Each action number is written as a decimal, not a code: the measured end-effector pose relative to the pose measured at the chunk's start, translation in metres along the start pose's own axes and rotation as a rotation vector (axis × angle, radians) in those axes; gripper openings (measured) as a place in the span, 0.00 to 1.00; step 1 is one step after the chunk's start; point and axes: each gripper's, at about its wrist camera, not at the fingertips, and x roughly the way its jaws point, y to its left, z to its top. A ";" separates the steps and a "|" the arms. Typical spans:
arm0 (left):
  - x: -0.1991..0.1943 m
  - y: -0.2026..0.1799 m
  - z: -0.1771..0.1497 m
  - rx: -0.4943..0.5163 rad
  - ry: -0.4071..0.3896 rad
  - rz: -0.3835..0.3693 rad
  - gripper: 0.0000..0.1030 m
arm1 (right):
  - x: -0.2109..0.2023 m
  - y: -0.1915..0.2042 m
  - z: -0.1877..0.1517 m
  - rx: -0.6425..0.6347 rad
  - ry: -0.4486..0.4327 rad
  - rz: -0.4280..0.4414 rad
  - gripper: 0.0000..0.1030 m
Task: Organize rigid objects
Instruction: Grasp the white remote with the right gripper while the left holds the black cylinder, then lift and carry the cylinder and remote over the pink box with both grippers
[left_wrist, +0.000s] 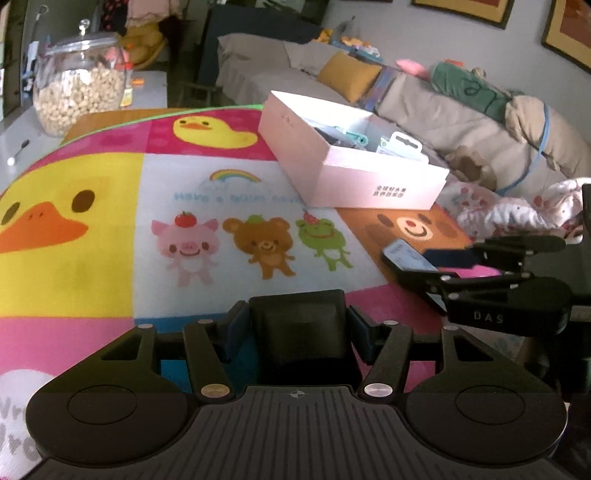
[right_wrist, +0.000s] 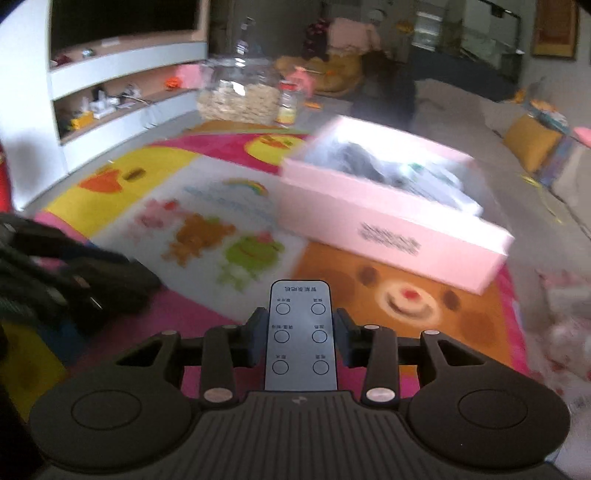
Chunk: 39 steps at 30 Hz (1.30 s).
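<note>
Remote control (right_wrist: 301, 334): flat, dark grey-blue, six round buttons in two columns with small printed labels. Held lengthwise between the fingers of the right gripper (right_wrist: 300, 332), whose pads press on both its long edges; it juts forward over the orange bear-face panel of the play mat (right_wrist: 207, 299). In the left wrist view the same remote (left_wrist: 408, 258) shows at the right edge of the mat, pinched in the right gripper (left_wrist: 436, 264).

Black object (left_wrist: 299, 332): boxy, dark, sitting between the fingers of the left gripper (left_wrist: 299, 328). The blue pads stand against its two sides, jaws about half spread and closed on it. It is over the pink panel at the near edge of the mat.

White box (left_wrist: 354, 166): open-topped cardboard, printed text on its near side, resting at the far right corner of the mat, partly over the bear-face panel. Contents: several small items, among them a teal piece and a white packet with a hang hole; the rest too unclear to name.

Play mat: cartoon ducks, pig, bear, frog and rainbow.

Glass jar (left_wrist: 79, 81): lidded, filled with pale pieces, just beyond the far left corner of the mat.

Sofa (left_wrist: 424, 103): covered, with a yellow cushion (left_wrist: 349, 75), beyond the box.
</note>
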 end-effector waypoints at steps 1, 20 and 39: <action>-0.001 -0.003 -0.001 0.012 0.008 0.012 0.61 | 0.000 -0.004 -0.005 0.020 0.004 -0.005 0.37; -0.008 -0.024 -0.009 0.103 0.086 0.089 0.59 | -0.005 -0.013 -0.028 0.075 -0.097 0.021 0.39; -0.009 -0.025 -0.008 0.089 -0.034 -0.022 0.57 | -0.046 -0.038 -0.026 0.176 -0.118 0.041 0.37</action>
